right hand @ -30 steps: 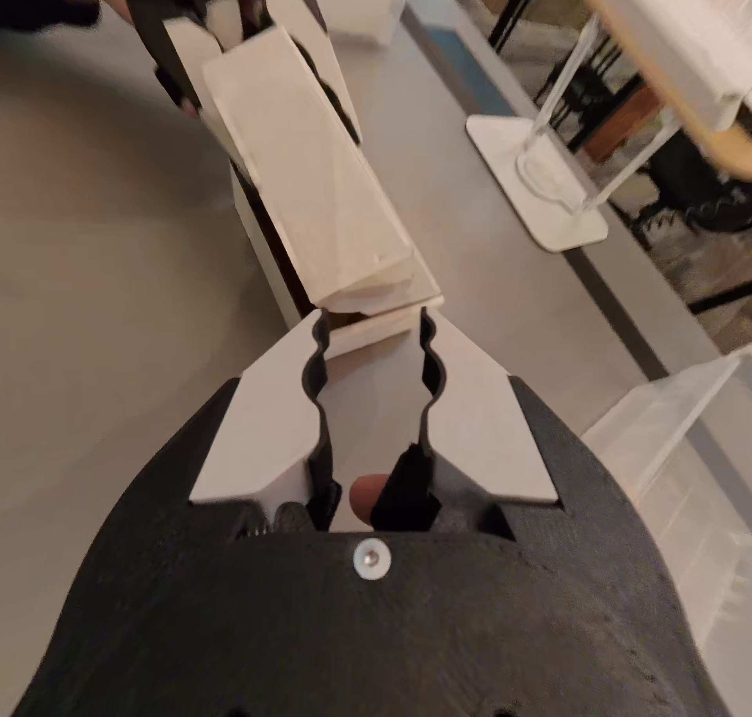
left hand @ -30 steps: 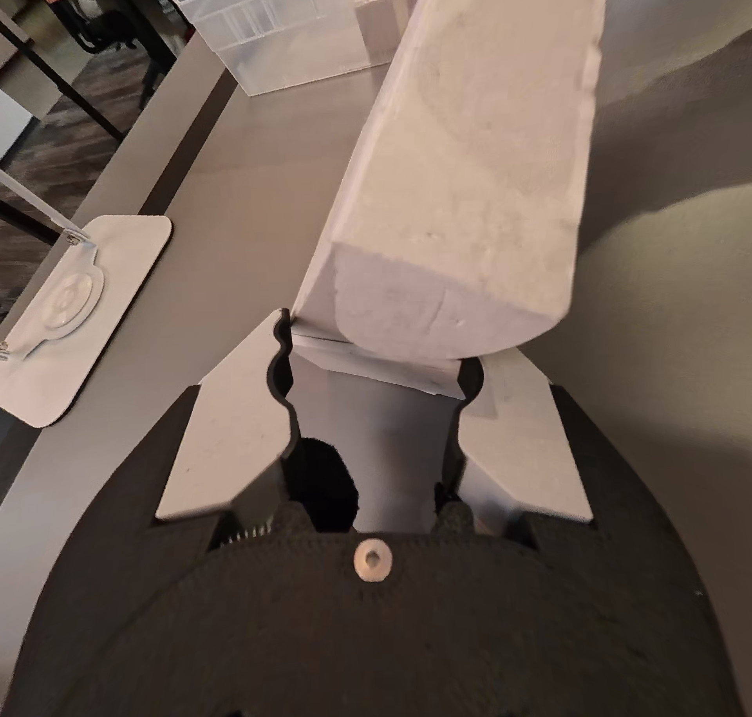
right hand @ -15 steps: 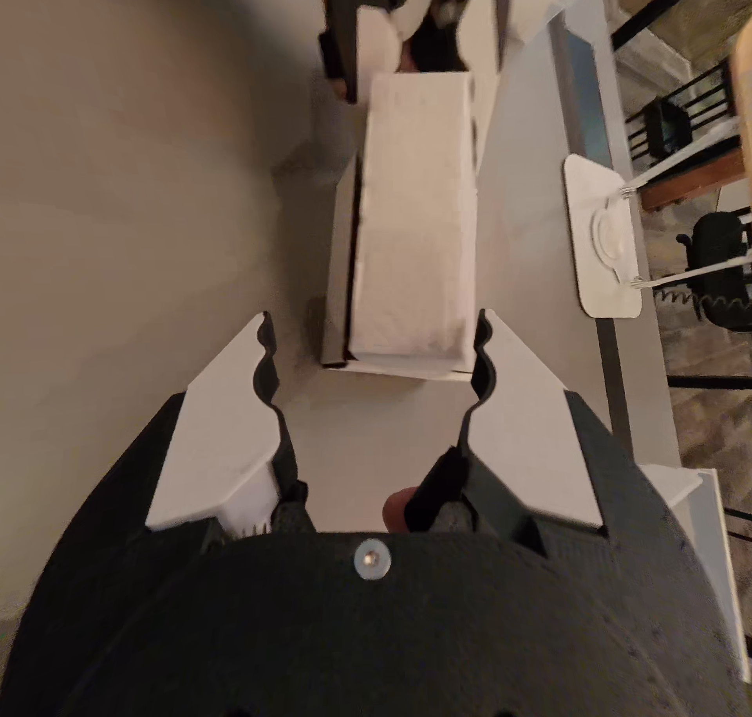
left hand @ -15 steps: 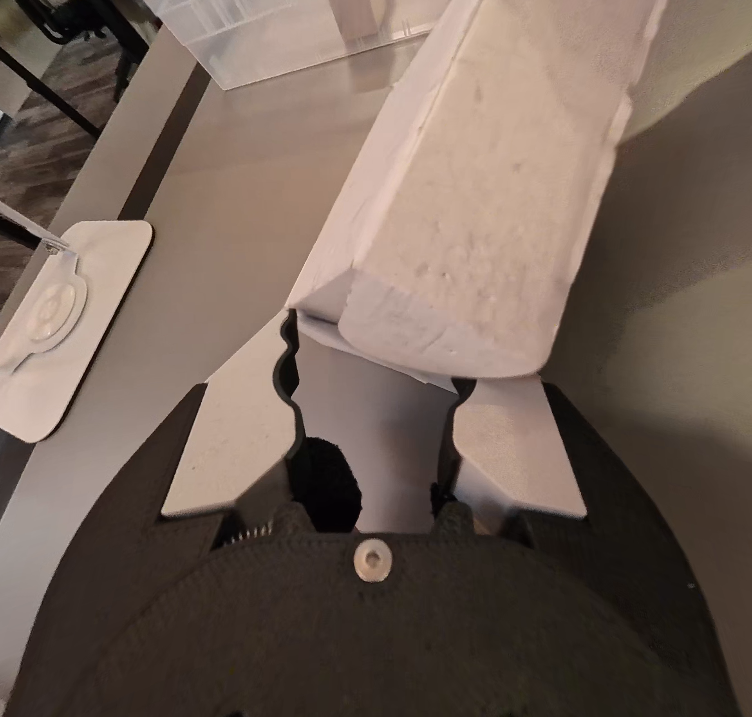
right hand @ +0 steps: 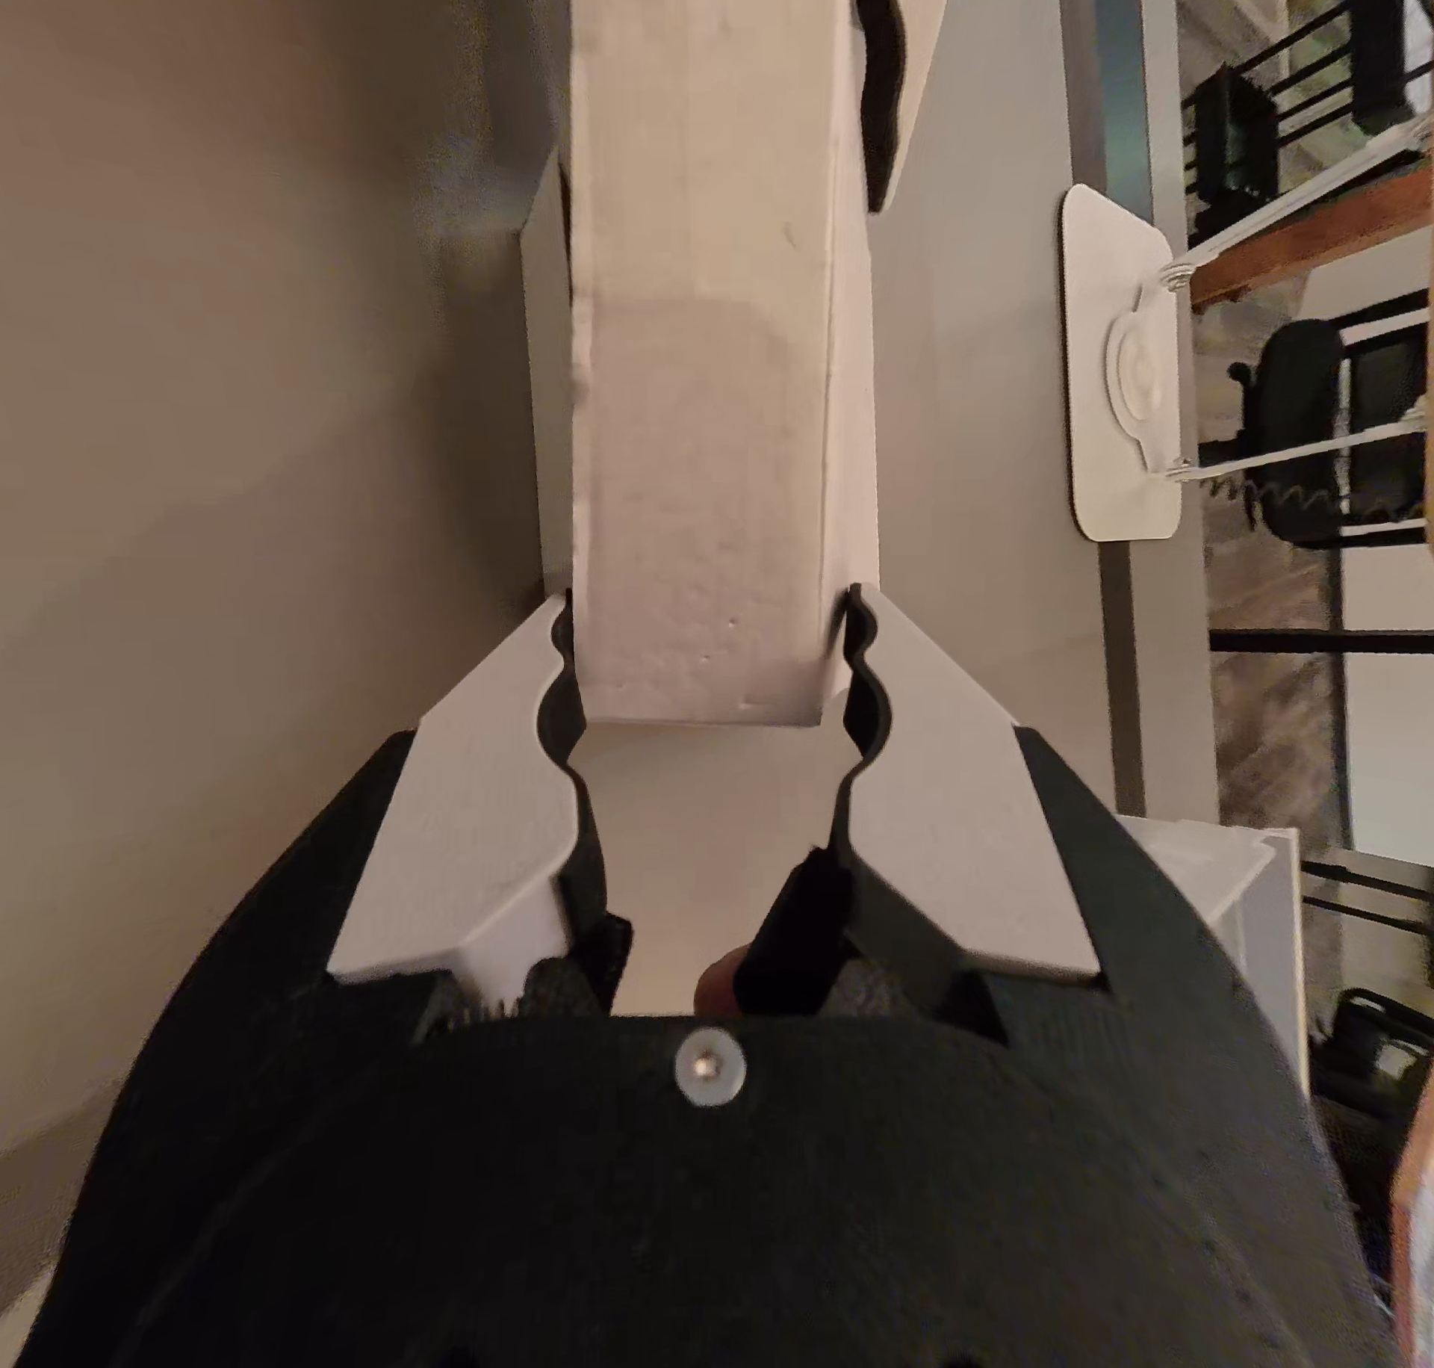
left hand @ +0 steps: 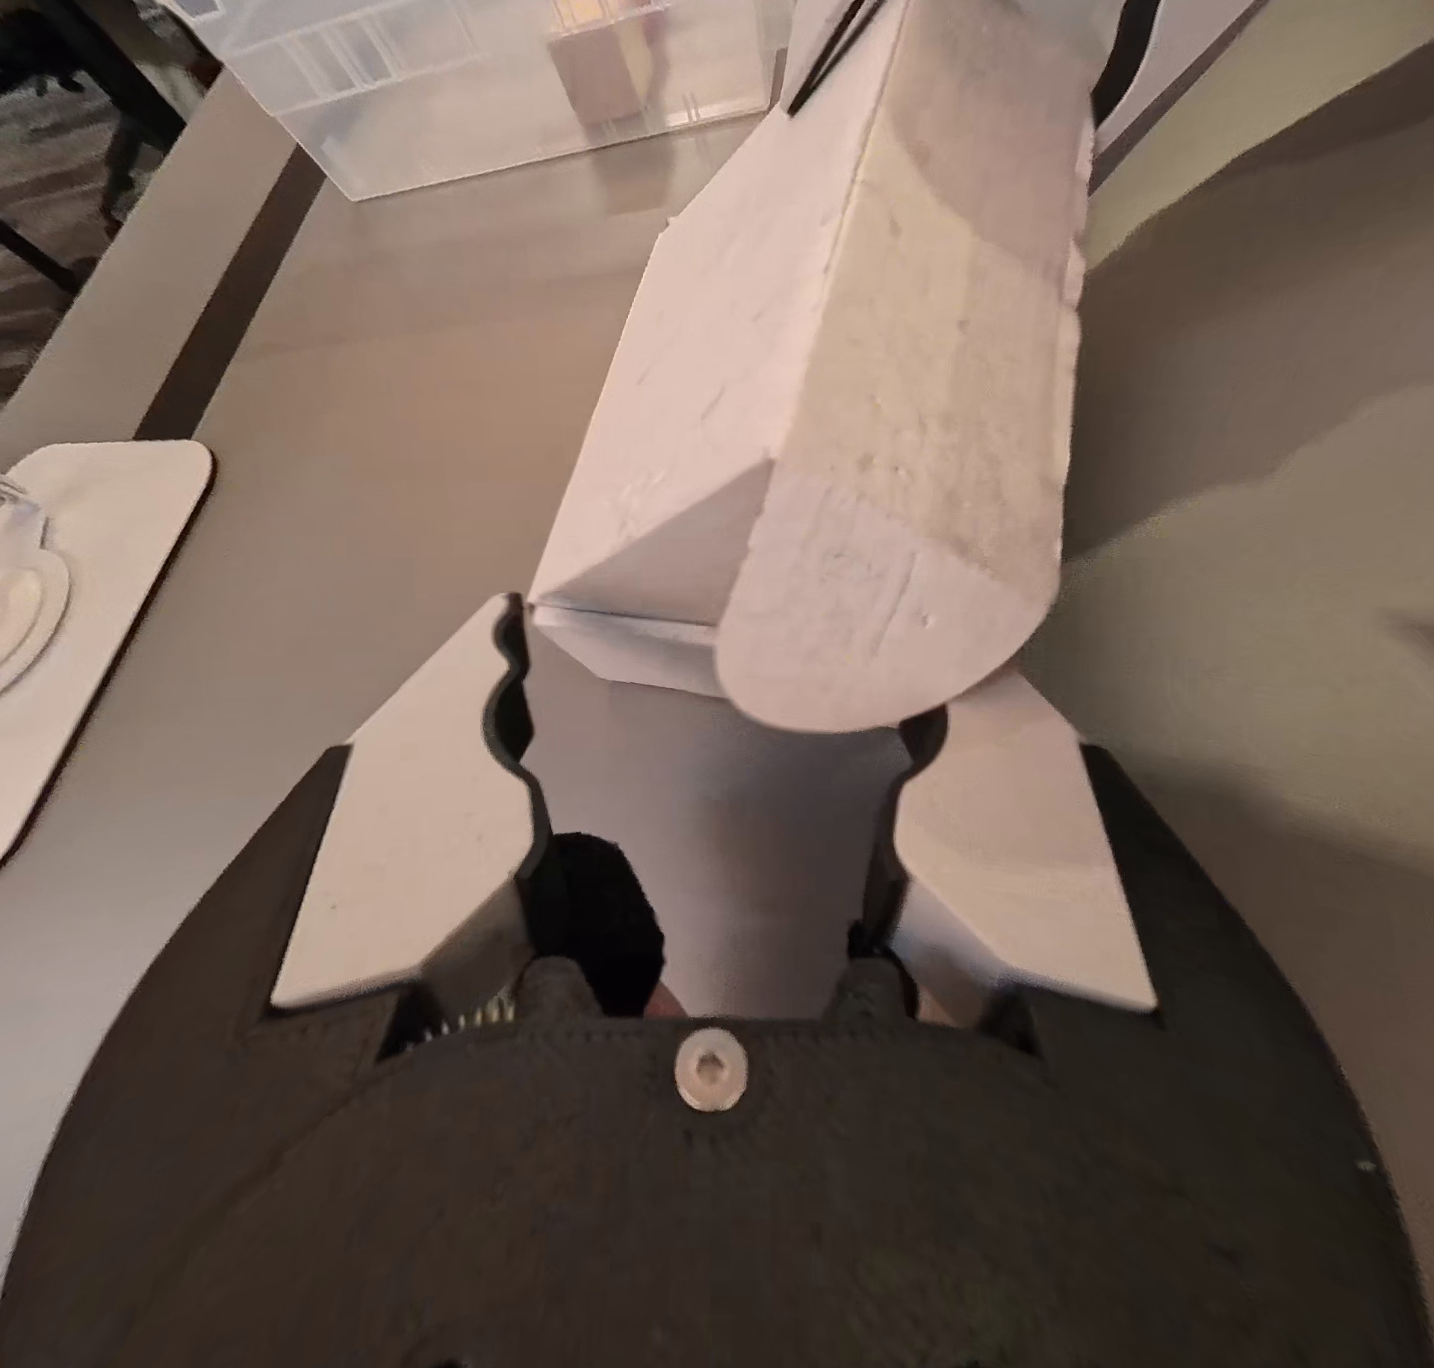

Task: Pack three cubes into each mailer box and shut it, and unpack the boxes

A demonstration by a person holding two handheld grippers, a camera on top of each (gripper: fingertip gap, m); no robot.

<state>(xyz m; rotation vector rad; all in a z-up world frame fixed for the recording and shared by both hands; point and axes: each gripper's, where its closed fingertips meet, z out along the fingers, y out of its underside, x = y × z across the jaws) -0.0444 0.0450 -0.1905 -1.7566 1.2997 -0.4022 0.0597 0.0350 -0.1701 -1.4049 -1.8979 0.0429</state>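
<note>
Frankly, my worry is the lid of the white mailer box [left hand: 916, 368]: it stands partly raised over the tray, and if either claw squeezes or pushes off-centre, the cardboard could buckle, or the box could skid across the grey table [left hand: 403, 368] instead of closing. Nothing I can see shows whether cubes are inside, so a tilt might also shift hidden contents. My left claw [left hand: 718, 659] is spread wide at one end of the box; its left fingertip touches the box's bottom corner, while the rounded lid flap overlaps the right finger, so I judge it braces rather than grips. My right claw [right hand: 706, 616] at the opposite end of the box [right hand: 698, 322] is also open, fingers flanking the lid's end and about touching its sides; whether they press I cannot tell. Beyond the box's far end sits a clear plastic bin [left hand: 481, 65].
</note>
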